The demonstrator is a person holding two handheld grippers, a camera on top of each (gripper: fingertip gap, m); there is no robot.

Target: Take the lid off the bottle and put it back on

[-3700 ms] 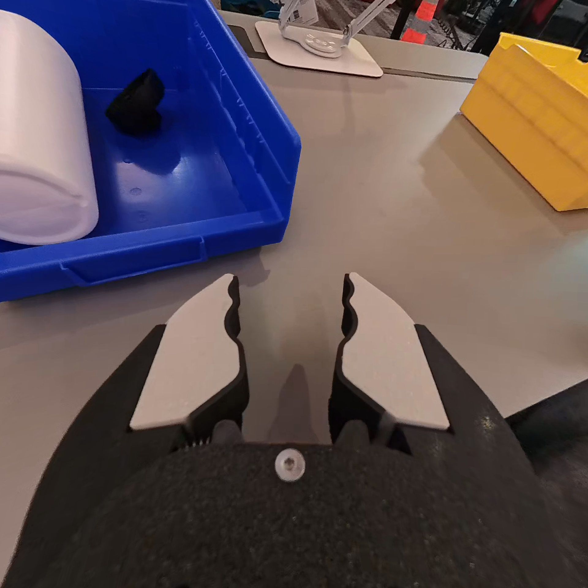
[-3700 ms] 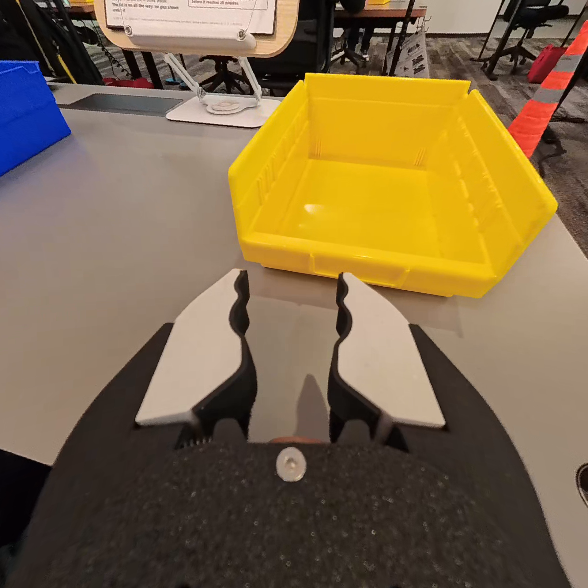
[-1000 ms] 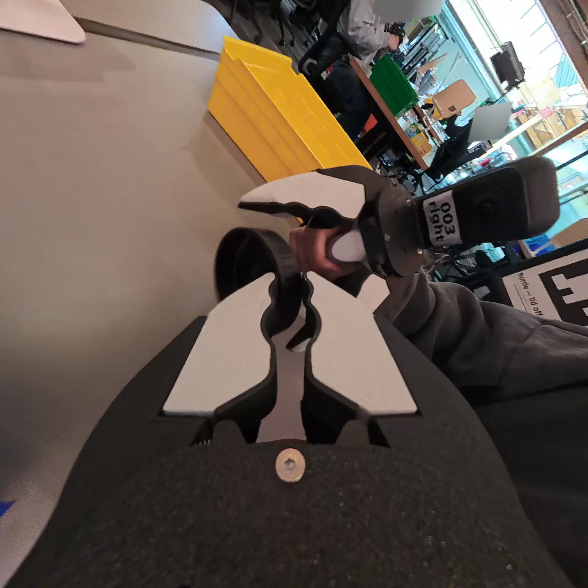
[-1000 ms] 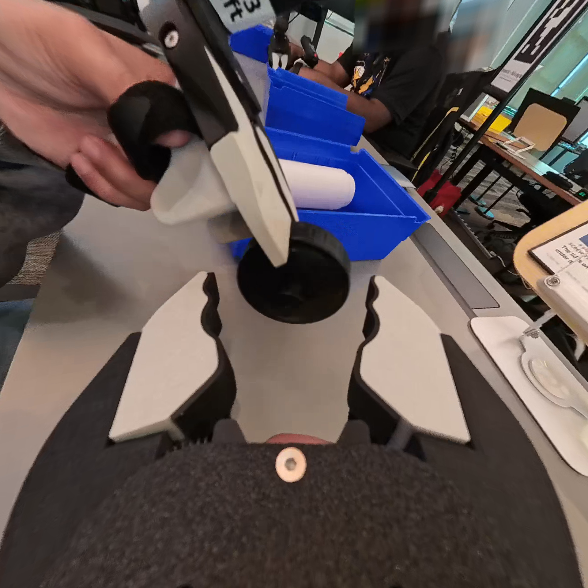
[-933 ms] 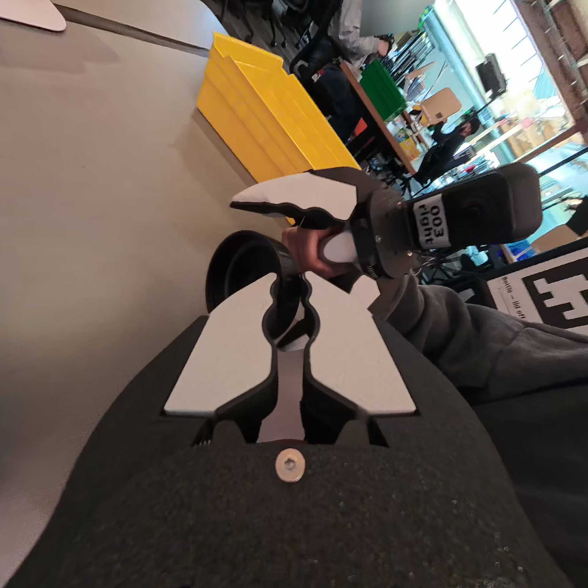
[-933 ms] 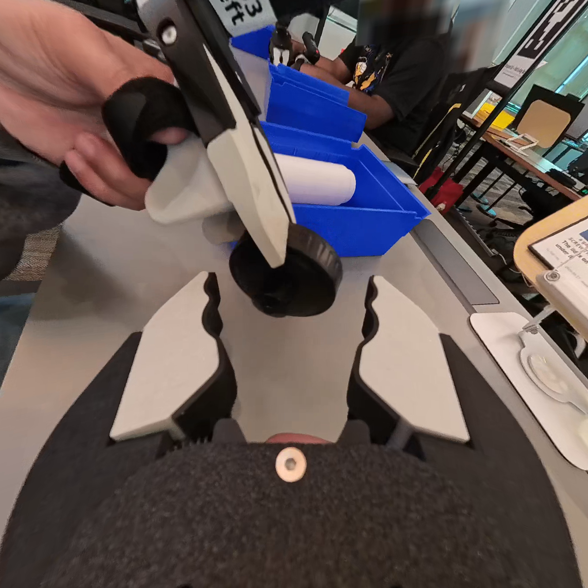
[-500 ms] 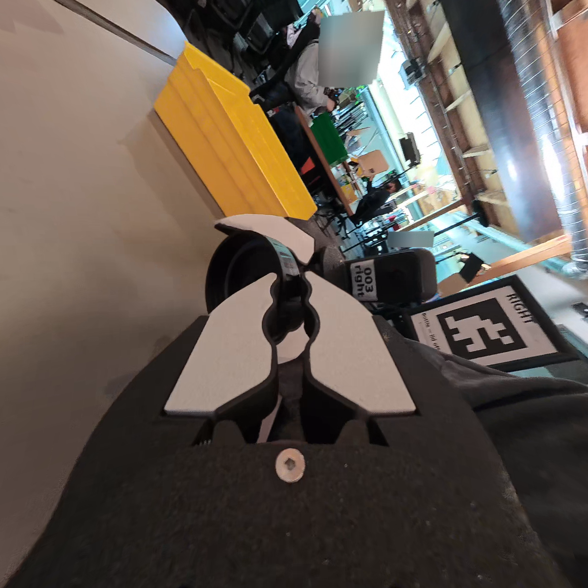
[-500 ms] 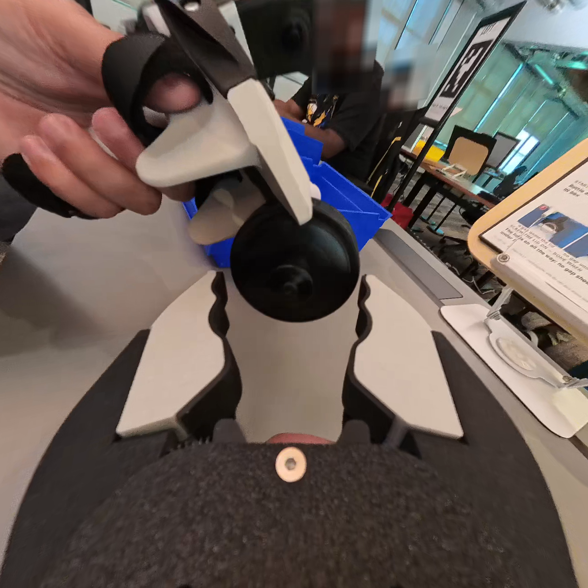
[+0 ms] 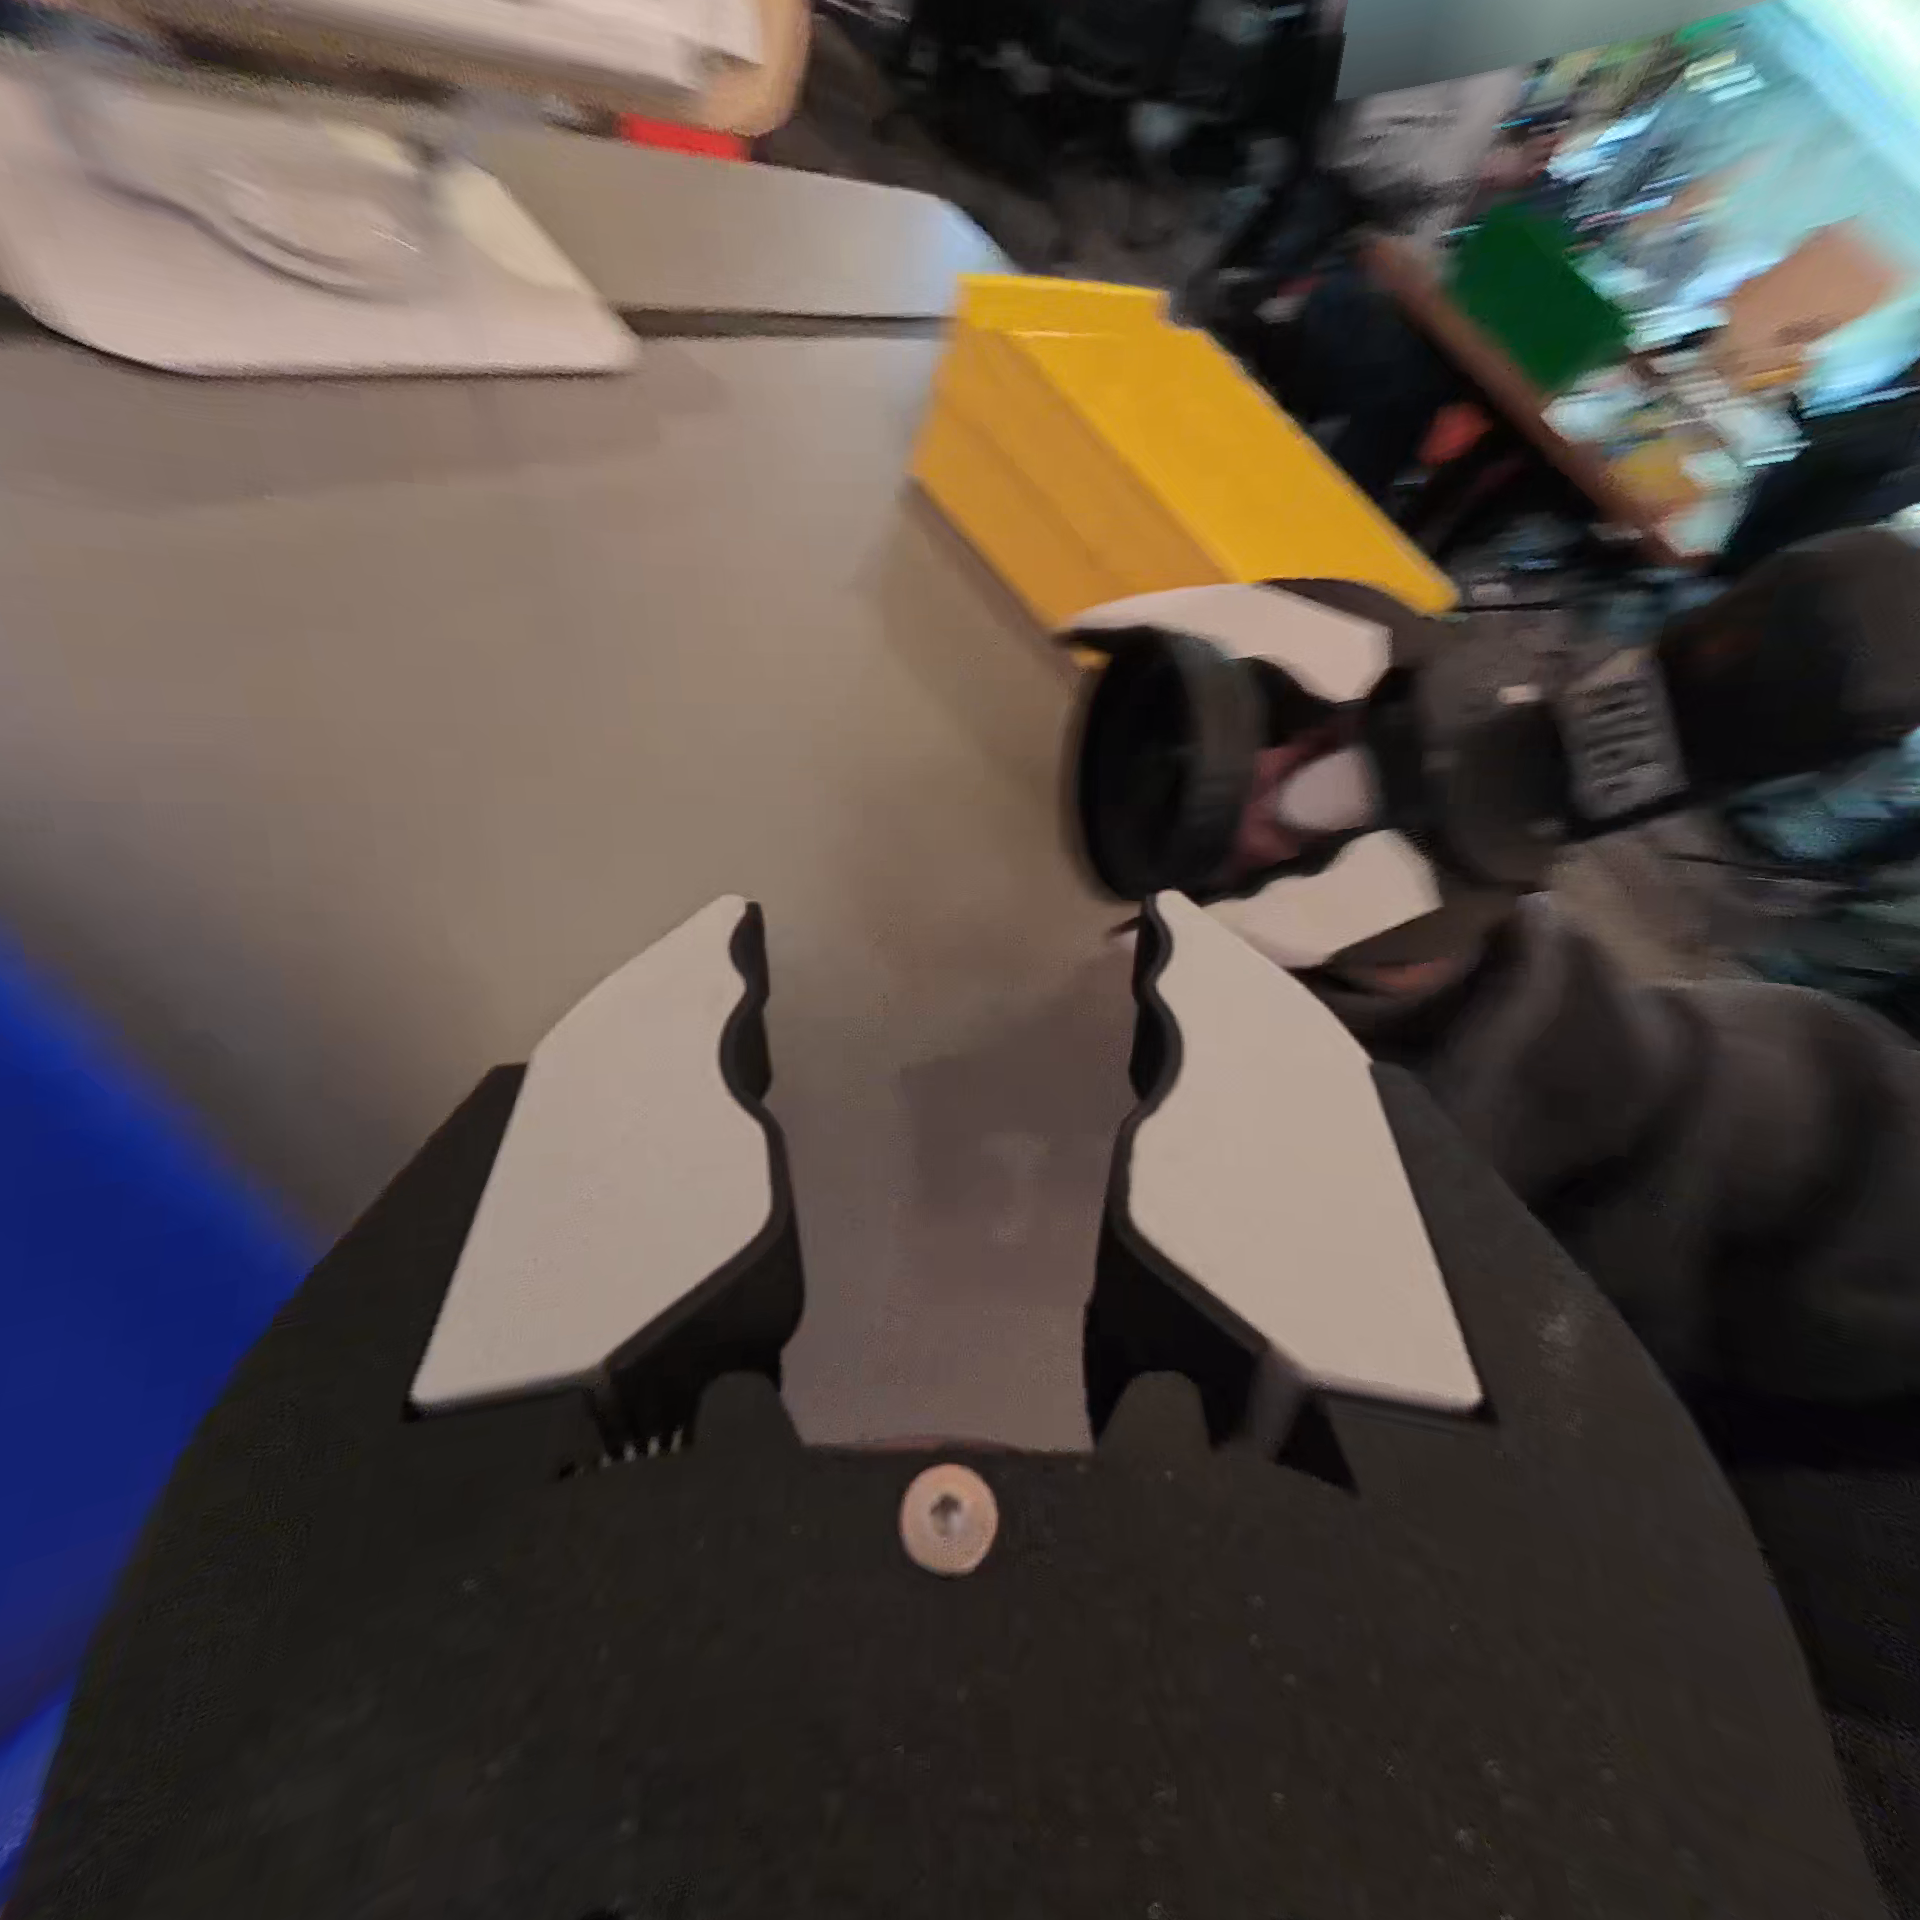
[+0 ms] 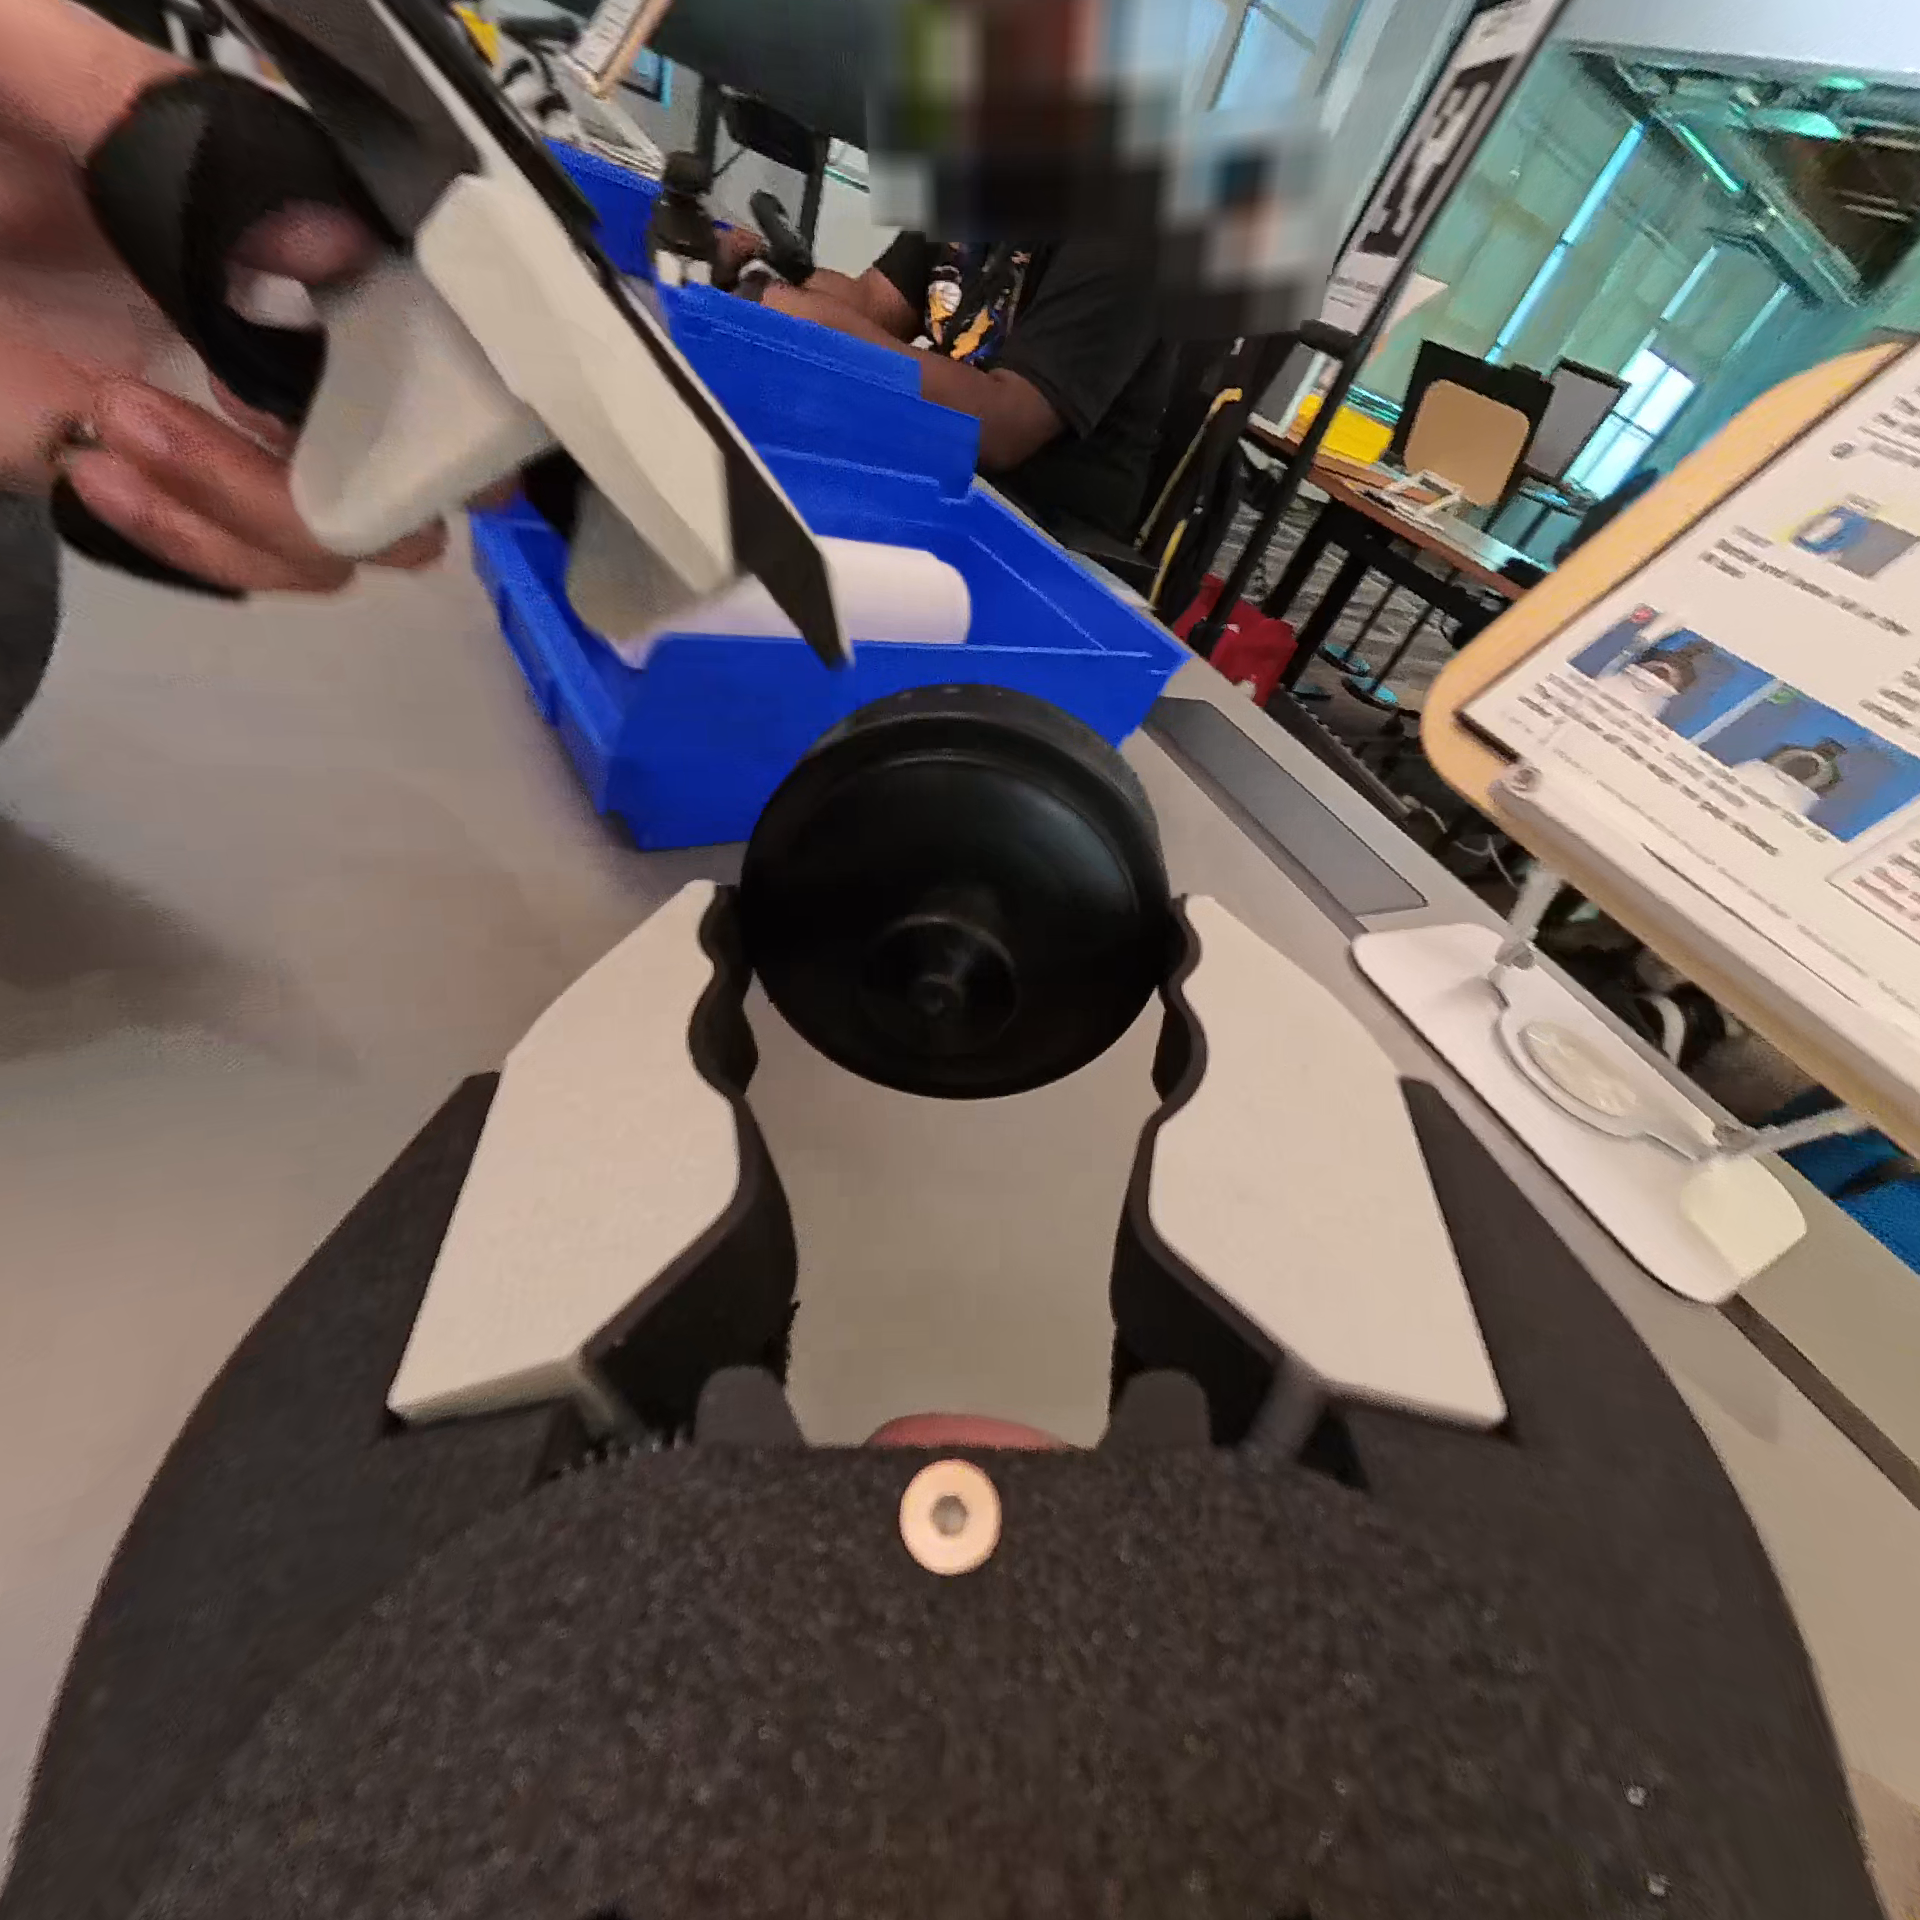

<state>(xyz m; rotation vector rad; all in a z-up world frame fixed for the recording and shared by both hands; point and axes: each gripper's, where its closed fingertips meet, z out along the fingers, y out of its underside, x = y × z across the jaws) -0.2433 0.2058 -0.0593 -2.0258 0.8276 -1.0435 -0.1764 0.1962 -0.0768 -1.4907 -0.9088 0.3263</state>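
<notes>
Overhead, busy workshop, grey table [image 10: 260, 831], right tongs [image 10: 948, 935] gripping black lid [image 10: 940, 914], left tongs [image 9: 945, 935] wide and empty.

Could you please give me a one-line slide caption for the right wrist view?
Right gripper grips the black lid, white bottle lying in blue bin behind.

table: smooth grey worktop [image 10: 260, 831], dark inset strip [image 10: 1288, 821] near its far edge
bins: blue plastic bin [image 10: 883, 686] and yellow plastic bin [image 9: 1122, 478], well apart
stand: wood-edged instruction board [image 10: 1704, 665] on a white base plate [image 10: 1538, 1101]
room: open workshop, more desks [image 10: 1392, 499] and dark chairs behind, a seated person [image 10: 1039, 343] at the next table
windows: tall teal-tinted glazing [image 10: 1621, 260], daylight coming in
blur: left wrist view smeared
</notes>
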